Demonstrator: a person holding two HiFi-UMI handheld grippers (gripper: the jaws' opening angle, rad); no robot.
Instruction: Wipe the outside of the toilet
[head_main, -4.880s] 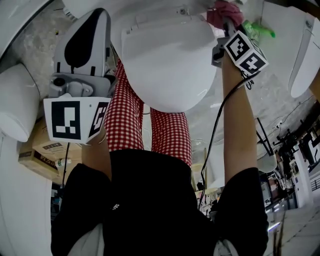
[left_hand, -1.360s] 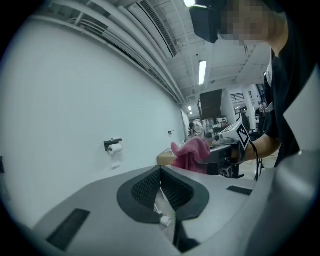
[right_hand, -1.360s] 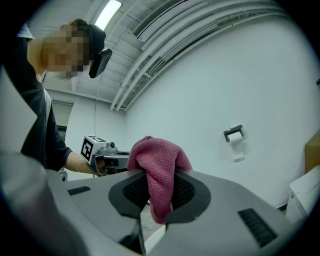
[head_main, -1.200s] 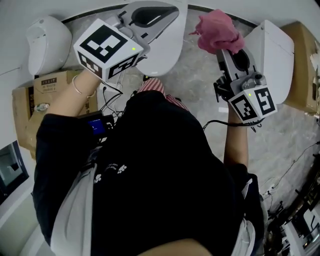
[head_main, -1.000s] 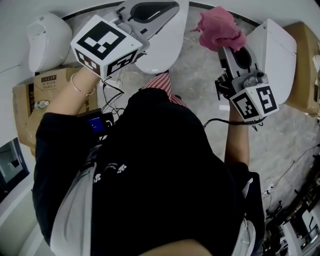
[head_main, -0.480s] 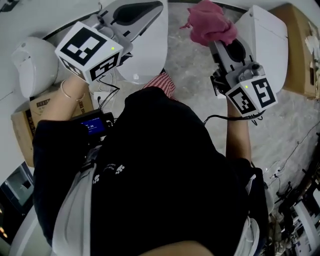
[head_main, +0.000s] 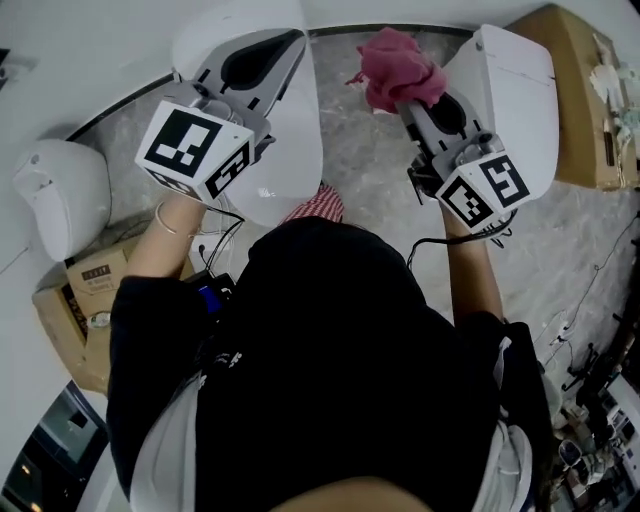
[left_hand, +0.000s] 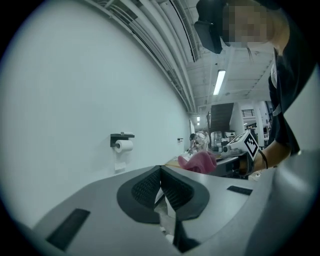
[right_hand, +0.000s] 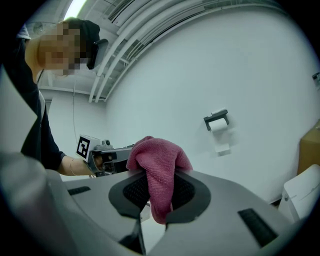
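Since half a second ago the whole scene has slid downward in the head view, and both marker cubes sit lower. Nearly five seconds ago the cloth was pressed at the back of a toilet between the person's legs; now it is held up in open air. At far left lies a rounded white toilet (head_main: 58, 195), with a brown cardboard box (head_main: 78, 300) just below it. Next comes the left claw (left_hand: 160, 172), squeezed fully together with nothing in it, hovering over a white oval toilet (head_main: 292, 140). A strip of grey marbled floor (head_main: 365, 160) follows. Above that strip hangs the crumpled pink terry cloth (head_main: 397, 68), pinched firmly in the right claw (right_hand: 158, 185), whose own view shows the fabric bunched over both pads with only pale wall behind it. The cloth's edge lies just beside a white boxy toilet (head_main: 515, 95); whether they touch cannot be told. A second cardboard box (head_main: 585, 95) stands at far right. Counted: three toilets, two boxes, two claws and one cloth. One wall-mounted toilet-paper holder (right_hand: 218, 120) shows in each claw view.
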